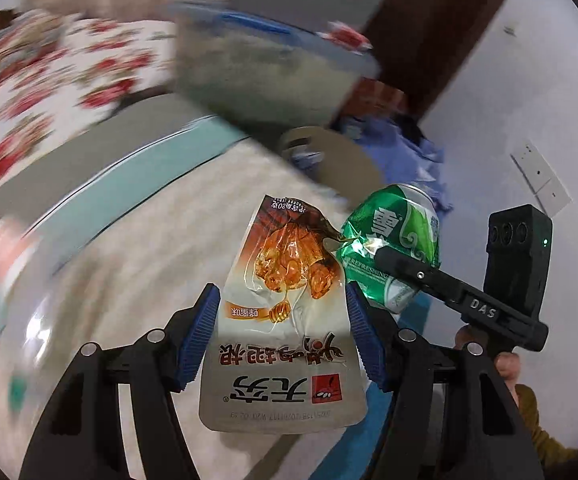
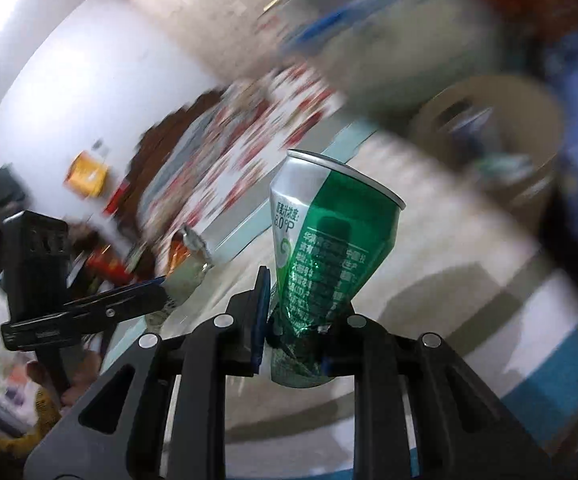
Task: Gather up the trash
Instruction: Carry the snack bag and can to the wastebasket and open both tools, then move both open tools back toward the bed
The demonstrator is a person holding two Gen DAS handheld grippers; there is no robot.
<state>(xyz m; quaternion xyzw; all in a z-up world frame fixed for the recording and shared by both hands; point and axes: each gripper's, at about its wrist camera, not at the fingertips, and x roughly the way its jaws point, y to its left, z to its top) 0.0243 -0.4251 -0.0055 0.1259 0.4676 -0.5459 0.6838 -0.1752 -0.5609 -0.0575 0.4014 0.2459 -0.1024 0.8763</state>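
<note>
A silver snack wrapper (image 1: 285, 320) printed with orange food hangs between the blue pads (image 1: 203, 332) of my left gripper (image 1: 281, 300), which is shut on its two side edges. Beside it, a crushed green drink can (image 1: 393, 232) is pinched by my right gripper's black finger. In the right wrist view the can (image 2: 321, 248) stands up from my right gripper (image 2: 297, 320), squeezed at its crumpled base. The left gripper (image 2: 129, 296) and wrapper (image 2: 185, 272) show blurred at the left. A round tan bin (image 1: 341, 160) (image 2: 489, 132) stands ahead on the floor with some items inside.
A bed with a red floral cover (image 1: 49, 92) fills the left of the left wrist view. A blue cloth (image 1: 405, 148) lies behind the bin, near a white wall with a socket plate (image 1: 541, 180). A teal-edged mat (image 1: 141, 176) covers the floor. A person's hand (image 1: 509, 364) holds the right gripper's handle.
</note>
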